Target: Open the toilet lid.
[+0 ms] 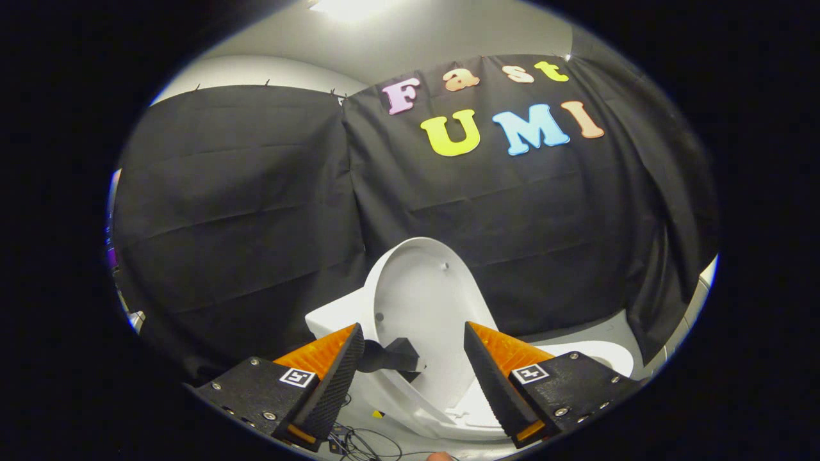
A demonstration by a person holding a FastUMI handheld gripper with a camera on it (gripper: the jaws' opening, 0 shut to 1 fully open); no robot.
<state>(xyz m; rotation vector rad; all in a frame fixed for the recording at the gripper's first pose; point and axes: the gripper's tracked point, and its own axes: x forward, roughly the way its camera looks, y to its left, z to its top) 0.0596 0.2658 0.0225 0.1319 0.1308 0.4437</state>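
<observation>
Where the toilet lid [419, 301] stood raised just beyond the gripper [414, 355], its jaws apart and empty, it looked stiff, smooth, probably light plastic; its rim offered the best hold.

toilet lid [423, 301] raised upright | gripper [415, 346] jaws apart, empty, lid just beyond

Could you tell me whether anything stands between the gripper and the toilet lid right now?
Nothing visible does. The toilet lid is already raised, its inner face towards the gripper, whose fingers are spread open with the lid just ahead between them. A small dark piece sits at the lid's edge by one finger; I cannot tell what it is.
</observation>
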